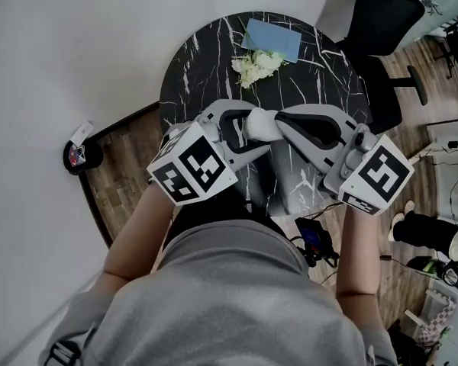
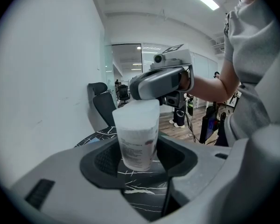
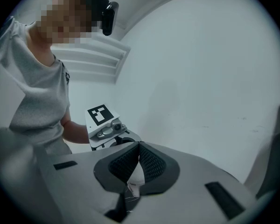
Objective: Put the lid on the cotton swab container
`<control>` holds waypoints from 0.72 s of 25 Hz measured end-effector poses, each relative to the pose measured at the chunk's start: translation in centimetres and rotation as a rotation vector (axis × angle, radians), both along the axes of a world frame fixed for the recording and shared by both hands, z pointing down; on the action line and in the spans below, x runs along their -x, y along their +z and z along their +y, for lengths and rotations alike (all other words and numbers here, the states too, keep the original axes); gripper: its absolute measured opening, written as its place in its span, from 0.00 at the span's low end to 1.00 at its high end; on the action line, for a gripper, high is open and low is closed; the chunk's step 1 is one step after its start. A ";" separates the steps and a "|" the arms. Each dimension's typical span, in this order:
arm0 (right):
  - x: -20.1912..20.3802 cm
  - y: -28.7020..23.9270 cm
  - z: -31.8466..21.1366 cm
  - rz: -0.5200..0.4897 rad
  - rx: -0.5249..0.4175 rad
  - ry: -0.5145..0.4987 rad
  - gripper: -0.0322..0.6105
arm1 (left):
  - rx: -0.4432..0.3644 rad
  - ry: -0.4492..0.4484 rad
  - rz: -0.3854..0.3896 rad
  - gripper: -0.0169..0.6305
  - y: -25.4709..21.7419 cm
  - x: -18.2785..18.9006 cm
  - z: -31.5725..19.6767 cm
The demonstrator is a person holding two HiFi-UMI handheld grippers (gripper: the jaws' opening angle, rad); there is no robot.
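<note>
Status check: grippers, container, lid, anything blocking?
Left gripper shut on cotton swab container, upright over table. Right gripper shut on lid at container's top; seating unclear. Flowers and blue cloth lie apart, nothing blocking.

Container [image 2: 139, 143] with lid [image 2: 136, 110] on top, held upright.
Shows as a cloudy white tub with a printed label round its body; stands straight, clamped low down by the left gripper [image 2: 140, 164]; carries a frosted white lid, slightly wider than the body.
</note>
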State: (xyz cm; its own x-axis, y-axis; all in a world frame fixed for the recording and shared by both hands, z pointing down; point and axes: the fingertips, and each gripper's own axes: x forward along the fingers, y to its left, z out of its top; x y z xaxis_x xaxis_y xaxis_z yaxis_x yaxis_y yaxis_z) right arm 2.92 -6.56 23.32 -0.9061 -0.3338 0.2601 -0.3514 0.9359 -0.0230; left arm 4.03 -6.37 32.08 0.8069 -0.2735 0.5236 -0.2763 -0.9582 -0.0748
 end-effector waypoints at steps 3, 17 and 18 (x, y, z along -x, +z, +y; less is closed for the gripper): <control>0.1 0.3 -0.1 0.008 0.004 0.001 0.09 | -0.005 -0.005 -0.010 0.39 0.1 0.0 -0.1; 0.5 0.2 0.2 0.047 -0.064 0.035 0.09 | 0.003 -0.025 0.026 0.39 -0.2 0.2 -0.3; 0.7 0.4 0.3 0.071 -0.082 0.033 0.09 | 0.004 -0.026 0.020 0.39 -0.1 0.2 -0.3</control>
State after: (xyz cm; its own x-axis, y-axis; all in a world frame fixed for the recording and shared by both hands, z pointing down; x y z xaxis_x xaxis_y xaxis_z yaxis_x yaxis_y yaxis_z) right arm 2.27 -6.27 23.68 -0.8746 -0.3860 0.2935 -0.3802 0.9215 0.0792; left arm 3.82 -6.63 31.96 0.8099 -0.2925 0.5084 -0.3022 -0.9510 -0.0657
